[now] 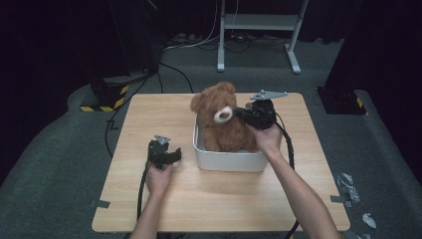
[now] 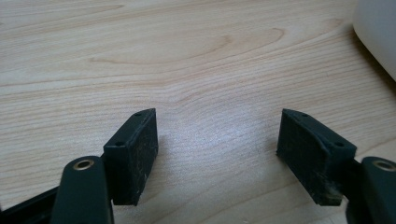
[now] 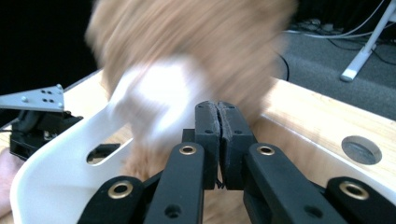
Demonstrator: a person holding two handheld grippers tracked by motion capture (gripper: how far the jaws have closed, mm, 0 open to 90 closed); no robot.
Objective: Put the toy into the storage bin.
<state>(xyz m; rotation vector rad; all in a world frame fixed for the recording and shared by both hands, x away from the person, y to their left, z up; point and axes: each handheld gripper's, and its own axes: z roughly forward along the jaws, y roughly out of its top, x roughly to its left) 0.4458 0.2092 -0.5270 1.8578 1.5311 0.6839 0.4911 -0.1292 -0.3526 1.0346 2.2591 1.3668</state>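
A brown teddy bear [image 1: 221, 119] with a white muzzle sits upright in a white tub [image 1: 229, 160] at the middle of the wooden table [image 1: 149, 124]. My right gripper [image 1: 239, 113] is level with the bear's muzzle, on its right side. In the right gripper view its pads [image 3: 219, 106] are pressed together with nothing visible between them. Just beyond them are the blurred bear [image 3: 187, 60] and the tub's wall [image 3: 60, 158]. My left gripper [image 1: 174, 155] rests on the table left of the tub. Its jaws stand wide apart over bare wood [image 2: 217, 133].
A corner of the tub [image 2: 378, 32] lies at the upper right of the left gripper view. Behind the table stand a white frame [image 1: 259, 22] and a black base with yellow stripes [image 1: 104, 99]. Cables run over the grey floor. Tape scraps [image 1: 348, 186] lie at the right.
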